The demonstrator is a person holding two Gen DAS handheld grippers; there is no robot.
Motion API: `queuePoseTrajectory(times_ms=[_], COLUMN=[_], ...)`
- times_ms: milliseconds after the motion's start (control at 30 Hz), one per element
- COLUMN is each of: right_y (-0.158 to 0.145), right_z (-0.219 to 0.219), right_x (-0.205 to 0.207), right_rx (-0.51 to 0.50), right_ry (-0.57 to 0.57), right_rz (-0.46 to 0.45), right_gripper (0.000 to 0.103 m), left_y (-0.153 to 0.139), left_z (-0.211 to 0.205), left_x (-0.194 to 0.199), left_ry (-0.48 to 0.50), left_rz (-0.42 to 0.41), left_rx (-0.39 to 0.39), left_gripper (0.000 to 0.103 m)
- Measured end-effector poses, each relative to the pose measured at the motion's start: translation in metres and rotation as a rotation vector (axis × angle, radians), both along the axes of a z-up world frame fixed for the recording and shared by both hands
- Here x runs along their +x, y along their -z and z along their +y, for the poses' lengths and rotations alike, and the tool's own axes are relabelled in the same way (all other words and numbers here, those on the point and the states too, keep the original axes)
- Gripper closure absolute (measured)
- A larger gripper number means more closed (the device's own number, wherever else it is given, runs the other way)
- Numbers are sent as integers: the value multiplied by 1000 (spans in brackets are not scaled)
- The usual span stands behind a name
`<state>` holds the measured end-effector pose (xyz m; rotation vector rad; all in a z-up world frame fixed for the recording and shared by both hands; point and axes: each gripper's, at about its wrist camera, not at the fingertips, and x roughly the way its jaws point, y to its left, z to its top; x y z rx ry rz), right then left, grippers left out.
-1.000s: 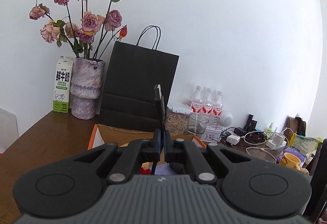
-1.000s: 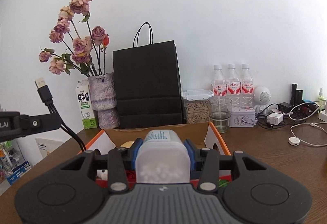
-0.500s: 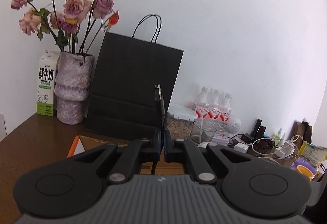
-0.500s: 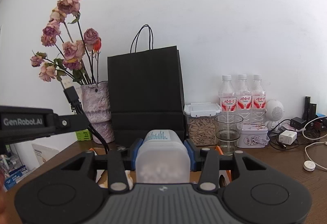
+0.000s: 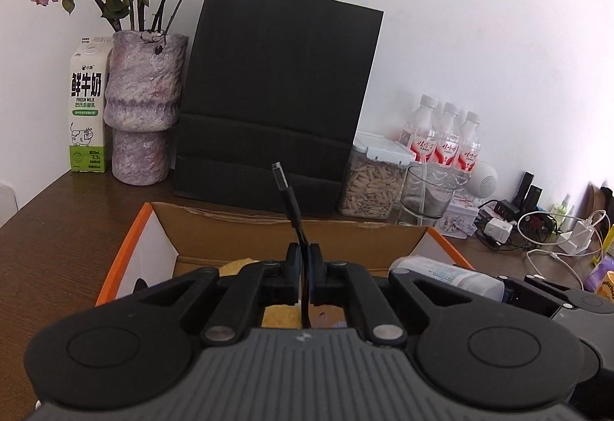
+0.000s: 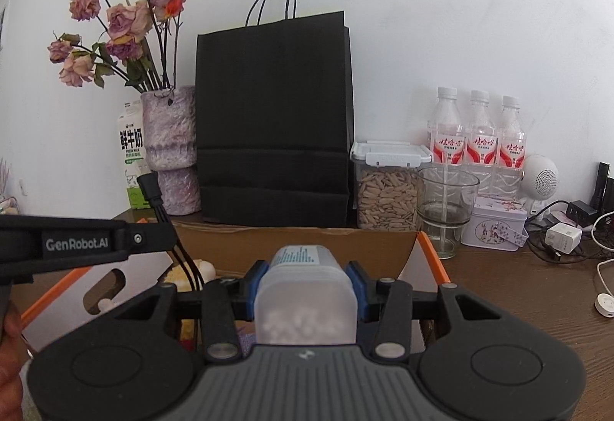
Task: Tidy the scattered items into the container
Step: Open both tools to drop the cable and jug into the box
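Note:
My left gripper (image 5: 304, 269) is shut on a black USB cable (image 5: 288, 196); the plug sticks up above the fingers and the cord hangs into the orange-edged cardboard box (image 5: 291, 233). My right gripper (image 6: 305, 284) is shut on a translucent white pill bottle (image 6: 303, 292) with a blue-printed label, held over the same box (image 6: 291, 238). The left gripper's arm (image 6: 76, 242) and cable (image 6: 153, 196) show at the left of the right wrist view. The bottle also shows at the right of the left wrist view (image 5: 445, 273). Yellow items (image 5: 280, 315) lie inside the box.
Behind the box stand a black paper bag (image 5: 280, 98), a purple vase of dried roses (image 5: 142, 114), a milk carton (image 5: 86, 106), a seed jar (image 6: 387, 187), a glass (image 6: 445, 210), three water bottles (image 6: 479, 137) and a tin (image 6: 495, 227). Chargers and cables (image 5: 545, 229) lie right.
Both grippers have come down towards the box, still holding the cable and the bottle. The box interior now shows in both views, and the cable plug tilts left.

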<state>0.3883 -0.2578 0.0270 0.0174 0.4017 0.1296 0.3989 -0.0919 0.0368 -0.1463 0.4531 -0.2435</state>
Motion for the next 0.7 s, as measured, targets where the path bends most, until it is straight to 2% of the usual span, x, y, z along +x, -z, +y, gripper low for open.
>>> queuePoseTrajectory(times_ms=[33,67,100,133,167,200,333,600,667,700], right_y=[1,2,2,3,4,4,5,6,5,4], right_z=[1,2,2,3,3,3,7,3,3,3], right_x=[0,0,1,0,-1,0,-1,-5,-7,-9], right_rx=[-7,-21,-36,-43,-42,-37,-51,-54,-55,-58], right_ry=[7,21,31,32,24,13,6,22,26,28], right_rz=[2,7,11,9,9,14,21,27,22,15], right_gripper=[56,39,29,13,10,10,10,8,0,0], left_y=[1,2,2,3,4,5,4,9,10,10], left_z=[0,0,-1,-2,-2,-3,-4,3,3,2], left_x=[1,1,1,1,1,0,-5,-6,-9,-11], left_ry=[-3,1,-1,-8,-25,-42,-89,-129,-128,-127], left_rz=[9,14,17,20,23,15,-28,-9,-23,-30], left_rx=[3,12,21,29,43,55,91,67,65,68], left_gripper=[98,96,85,71,30,5,0,0,0,0])
